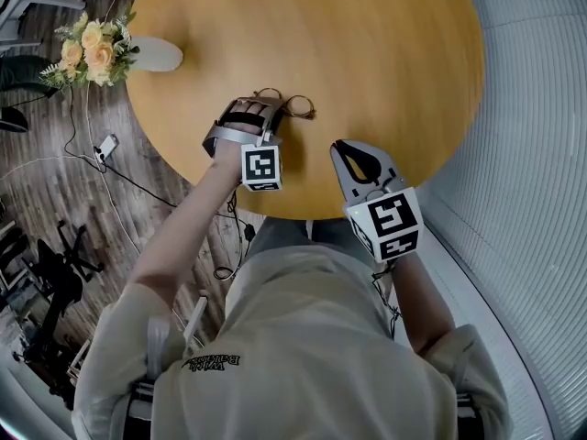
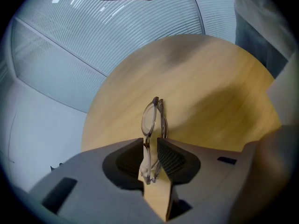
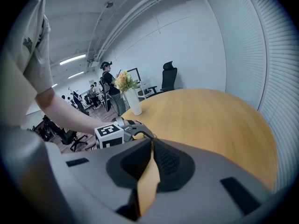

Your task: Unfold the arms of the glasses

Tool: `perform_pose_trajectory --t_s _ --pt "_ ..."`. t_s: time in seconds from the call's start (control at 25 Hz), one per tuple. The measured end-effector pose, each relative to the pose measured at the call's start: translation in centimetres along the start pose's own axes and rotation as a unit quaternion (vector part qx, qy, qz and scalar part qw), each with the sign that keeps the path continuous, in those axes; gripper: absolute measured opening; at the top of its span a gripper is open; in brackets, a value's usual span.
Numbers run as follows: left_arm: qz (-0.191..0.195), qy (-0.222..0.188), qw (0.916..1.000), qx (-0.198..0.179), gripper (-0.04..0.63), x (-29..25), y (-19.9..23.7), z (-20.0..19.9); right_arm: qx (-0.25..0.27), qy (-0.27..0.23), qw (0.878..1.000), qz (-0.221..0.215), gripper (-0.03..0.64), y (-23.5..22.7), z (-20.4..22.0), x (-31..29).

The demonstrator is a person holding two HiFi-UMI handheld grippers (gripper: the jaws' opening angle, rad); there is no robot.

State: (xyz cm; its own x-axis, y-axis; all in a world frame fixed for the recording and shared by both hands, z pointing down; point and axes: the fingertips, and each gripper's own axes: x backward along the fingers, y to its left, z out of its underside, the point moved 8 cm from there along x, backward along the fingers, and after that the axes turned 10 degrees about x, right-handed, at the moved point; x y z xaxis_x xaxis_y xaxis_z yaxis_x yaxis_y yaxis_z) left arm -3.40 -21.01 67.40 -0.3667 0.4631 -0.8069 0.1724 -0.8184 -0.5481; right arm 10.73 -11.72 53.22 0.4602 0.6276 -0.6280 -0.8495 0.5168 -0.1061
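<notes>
The folded glasses [image 1: 295, 107] with thin brownish rims lie on the round wooden table [image 1: 321, 35] near its front left. My left gripper [image 1: 268, 106] reaches down over them. In the left gripper view the glasses [image 2: 152, 118] run straight between the jaws of the left gripper [image 2: 150, 144]; both jaw tips touch the frame and one lens sticks out beyond them. My right gripper [image 1: 342, 148] hovers over the table's front edge, to the right of the glasses, jaws closed on nothing. From the right gripper [image 3: 150, 143] the left gripper [image 3: 133, 129] shows just ahead.
A white vase of yellow flowers [image 1: 92, 51] stands at the table's left edge, seen also as the flowers [image 3: 124, 82] in the right gripper view. Ribbed white wall panels curve round the right side. Cables, chairs and people [image 3: 108, 80] fill the floor to the left.
</notes>
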Motion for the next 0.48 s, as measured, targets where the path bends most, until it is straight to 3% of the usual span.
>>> perform_pose_trajectory --t_s 0.28,0.48 --pt "-0.008 0.001 0.9999 -0.010 0.091 -0.6 0.2 -0.2 -0.009 0.002 1.000 0.003 0.037 -0.1 0.9 0.0" --pt "-0.006 0.010 0.9991 -0.041 0.067 -1.0 0.7 -0.6 -0.012 0.003 1.000 0.005 0.037 -0.1 1.2 0.2"
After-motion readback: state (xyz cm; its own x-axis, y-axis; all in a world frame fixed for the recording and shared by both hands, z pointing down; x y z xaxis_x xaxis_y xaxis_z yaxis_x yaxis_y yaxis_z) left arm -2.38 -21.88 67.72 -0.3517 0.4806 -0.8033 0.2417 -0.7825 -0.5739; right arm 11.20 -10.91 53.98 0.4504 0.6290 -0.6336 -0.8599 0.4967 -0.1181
